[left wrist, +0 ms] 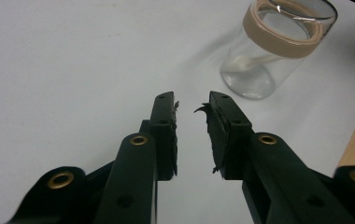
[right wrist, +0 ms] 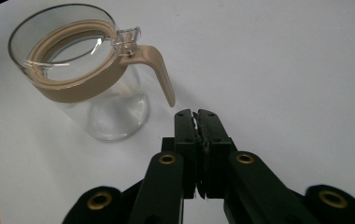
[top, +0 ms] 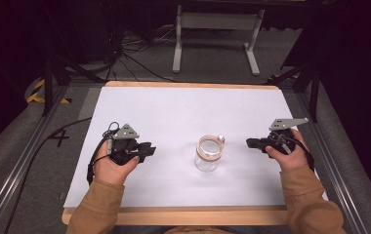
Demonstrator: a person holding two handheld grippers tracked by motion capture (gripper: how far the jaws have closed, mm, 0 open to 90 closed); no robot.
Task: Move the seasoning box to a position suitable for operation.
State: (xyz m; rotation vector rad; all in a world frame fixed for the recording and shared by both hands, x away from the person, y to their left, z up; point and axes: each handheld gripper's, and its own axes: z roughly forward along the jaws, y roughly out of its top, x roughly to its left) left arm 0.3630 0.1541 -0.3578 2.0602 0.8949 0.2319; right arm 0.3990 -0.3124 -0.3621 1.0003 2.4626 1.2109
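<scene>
Where the left gripper view crops it, glass jar (left wrist: 278,46) loses its rim; it stands mid-sheet between left gripper (top: 147,150), jaws parted and empty, and right gripper (top: 250,143), closed on nothing, white sheet (top: 174,112) bare around it.

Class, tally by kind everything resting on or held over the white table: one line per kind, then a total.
Glass jars with a tan band: 1
Hand-held grippers: 2, the left gripper and the right gripper
Total: 3
</scene>
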